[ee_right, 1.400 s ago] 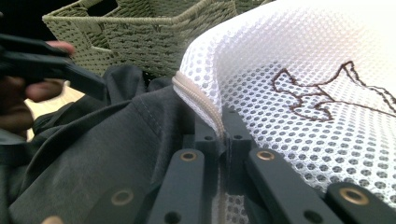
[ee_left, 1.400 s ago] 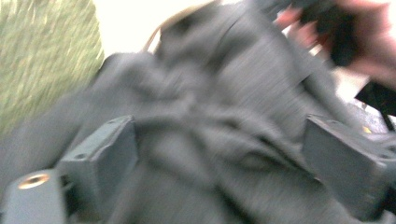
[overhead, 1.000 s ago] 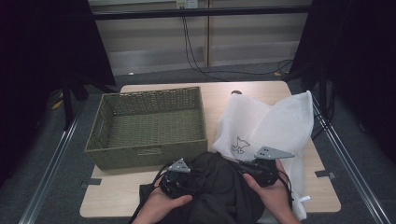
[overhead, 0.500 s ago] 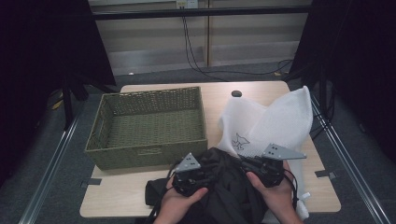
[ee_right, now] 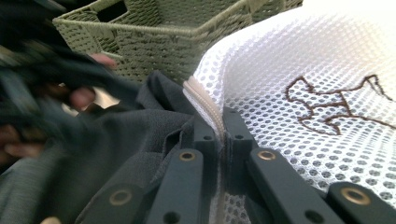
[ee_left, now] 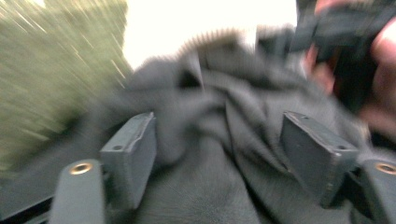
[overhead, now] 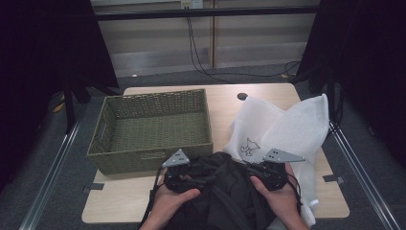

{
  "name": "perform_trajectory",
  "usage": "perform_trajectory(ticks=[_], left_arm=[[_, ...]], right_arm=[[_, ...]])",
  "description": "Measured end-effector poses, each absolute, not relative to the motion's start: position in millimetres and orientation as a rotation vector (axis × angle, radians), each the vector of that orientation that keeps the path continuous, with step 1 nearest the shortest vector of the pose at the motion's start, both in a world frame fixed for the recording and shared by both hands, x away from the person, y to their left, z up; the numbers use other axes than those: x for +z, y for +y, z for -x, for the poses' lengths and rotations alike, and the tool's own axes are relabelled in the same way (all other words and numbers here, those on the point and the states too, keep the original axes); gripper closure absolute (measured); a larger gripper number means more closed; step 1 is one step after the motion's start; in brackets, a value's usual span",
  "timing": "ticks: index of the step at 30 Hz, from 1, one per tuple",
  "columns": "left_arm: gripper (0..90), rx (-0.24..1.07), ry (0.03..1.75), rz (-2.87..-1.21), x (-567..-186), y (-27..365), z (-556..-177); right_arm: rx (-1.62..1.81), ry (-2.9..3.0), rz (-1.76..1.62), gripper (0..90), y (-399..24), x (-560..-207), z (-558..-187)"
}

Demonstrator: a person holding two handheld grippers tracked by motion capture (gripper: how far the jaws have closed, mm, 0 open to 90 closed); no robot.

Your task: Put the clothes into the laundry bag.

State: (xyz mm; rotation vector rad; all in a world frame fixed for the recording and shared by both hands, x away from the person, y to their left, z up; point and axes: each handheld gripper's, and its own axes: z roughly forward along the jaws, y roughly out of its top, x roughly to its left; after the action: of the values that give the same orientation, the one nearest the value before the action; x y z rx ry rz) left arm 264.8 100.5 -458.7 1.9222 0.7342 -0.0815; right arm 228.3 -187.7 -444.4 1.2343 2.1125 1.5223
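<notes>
One dark garment (overhead: 225, 191), one white mesh bag (overhead: 287, 129) with brown embroidered mark, unreadable; one green basket (overhead: 153, 127). Left claw (ee_left: 219, 154) just opened, astride garment; right claw (ee_right: 219, 135) clamped on bag's zipper edge.

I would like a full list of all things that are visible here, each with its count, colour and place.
woven basket: one, olive green, left half of the table, nothing visible inside.
mesh laundry bag: one, white with a small dark embroidered figure, right half of the table; its zipper edge sits between the right gripper's jaws.
dark garment: one, black, front edge of the table between the hands.
round object: one, black, far part of the table.
table: one, light wood.
left gripper: one, black, jaws just opened, apart over the garment.
right gripper: one, black, shut on the bag's zipper edge.
hands: two, at the bottom edge.
</notes>
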Motion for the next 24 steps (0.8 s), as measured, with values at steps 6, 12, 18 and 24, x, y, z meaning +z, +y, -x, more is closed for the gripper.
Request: perform_trajectory(ticks=[6,12,18,24], left_arm=[[34.2,-0.232,0.668,-2.088,-487,62,-265],[78.5,-0.208,0.499,-2.007,-465,57,-248],[78.6,-0.089,0.423,-1.85,-436,56,-238],[77.6,-0.012,0.852,-1.915,-493,35,-237]], right_arm=[[1.552,2.146,-1.262,86.7,-187,-453,-235],[1.589,2.143,-1.148,86.7,-180,-450,-241],[1.715,2.015,-1.071,86.8,-181,-411,-225],[1.76,2.138,-1.044,85.4,-181,-425,-213]])
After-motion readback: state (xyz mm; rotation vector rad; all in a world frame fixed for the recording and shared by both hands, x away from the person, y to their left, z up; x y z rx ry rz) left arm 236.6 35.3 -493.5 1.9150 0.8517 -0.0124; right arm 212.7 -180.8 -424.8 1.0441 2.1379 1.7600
